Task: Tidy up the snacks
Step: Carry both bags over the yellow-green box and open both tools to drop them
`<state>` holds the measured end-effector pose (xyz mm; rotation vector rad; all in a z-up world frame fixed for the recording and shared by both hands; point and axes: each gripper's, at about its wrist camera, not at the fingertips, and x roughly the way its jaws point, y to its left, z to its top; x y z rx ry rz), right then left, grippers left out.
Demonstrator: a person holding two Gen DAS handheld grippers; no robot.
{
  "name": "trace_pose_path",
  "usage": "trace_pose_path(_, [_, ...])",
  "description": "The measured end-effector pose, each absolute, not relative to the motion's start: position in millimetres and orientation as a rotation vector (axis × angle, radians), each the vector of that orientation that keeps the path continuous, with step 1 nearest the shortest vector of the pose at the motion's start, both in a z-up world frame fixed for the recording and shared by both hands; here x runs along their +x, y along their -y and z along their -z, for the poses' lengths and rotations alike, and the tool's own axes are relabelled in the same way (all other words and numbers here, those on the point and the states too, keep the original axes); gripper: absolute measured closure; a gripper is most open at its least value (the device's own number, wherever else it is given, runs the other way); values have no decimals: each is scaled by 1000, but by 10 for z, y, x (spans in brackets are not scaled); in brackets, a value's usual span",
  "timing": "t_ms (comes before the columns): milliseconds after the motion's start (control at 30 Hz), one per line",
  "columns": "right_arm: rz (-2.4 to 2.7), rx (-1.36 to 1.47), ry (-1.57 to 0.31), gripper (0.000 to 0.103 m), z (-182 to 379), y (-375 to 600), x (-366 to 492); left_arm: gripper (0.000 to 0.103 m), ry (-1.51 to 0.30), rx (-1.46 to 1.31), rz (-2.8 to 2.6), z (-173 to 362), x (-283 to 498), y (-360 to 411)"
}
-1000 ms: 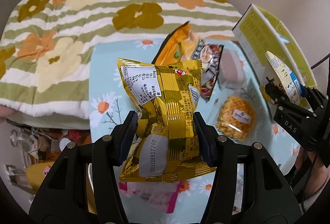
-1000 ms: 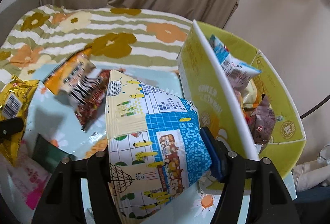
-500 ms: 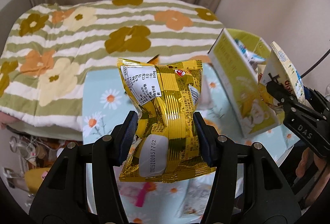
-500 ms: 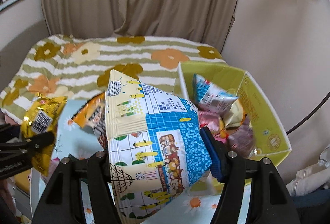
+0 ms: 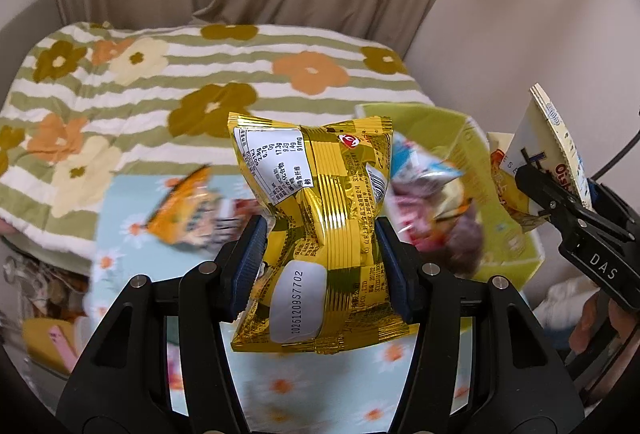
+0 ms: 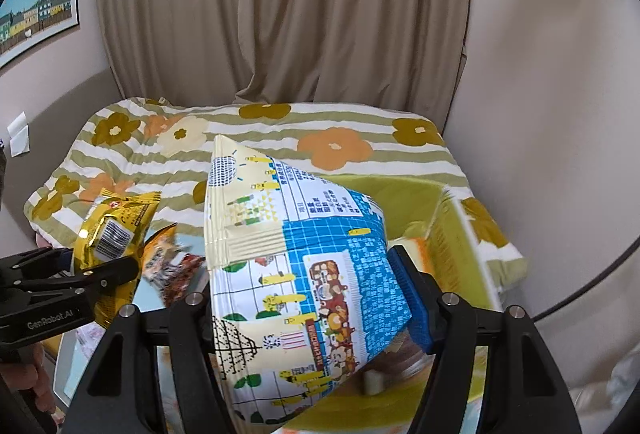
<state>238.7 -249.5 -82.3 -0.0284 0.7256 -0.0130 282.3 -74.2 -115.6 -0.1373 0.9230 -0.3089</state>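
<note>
My left gripper point(image 5: 318, 266) is shut on a gold foil snack pack point(image 5: 320, 218), held upright in the air; it also shows in the right wrist view point(image 6: 110, 234). My right gripper point(image 6: 304, 298) is shut on a large white-and-blue printed snack bag point(image 6: 296, 274), held above the yellow-green box point(image 6: 404, 202). In the left wrist view that bag point(image 5: 554, 138) is at the right, and the box point(image 5: 472, 138) with several snacks inside lies behind the gold pack.
An orange snack bag point(image 5: 184, 202) and other packs lie on the light-blue daisy cloth point(image 5: 132, 194). A striped flower blanket point(image 5: 160, 82) covers the bed behind. Beige curtains point(image 6: 320, 14) and a wall close the back and right.
Both grippers have risen and tilted up with their packs, so more curtain and wall show. The box now sits lower and closer under the right gripper's bag.
</note>
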Motion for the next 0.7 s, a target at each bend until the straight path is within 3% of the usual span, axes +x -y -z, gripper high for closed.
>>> trace_pose_path(600, [28,76,-799,40,981,3466,2525,49,-1120,-135,429,1659,3011,2071])
trace_pose_path(633, [29,83,-803,40,983,3483,2511,42,-1122,-126,432,1664,2996,2101])
trace_pose_path(667, [31,82,-805,40,984,3504,2507,19,-1118,-109,432,1657,2979,2120])
trace_pose_path(700, [37,80,-806,40,986,3532,2517,6,-1111,-81,427,1644,2963,2147])
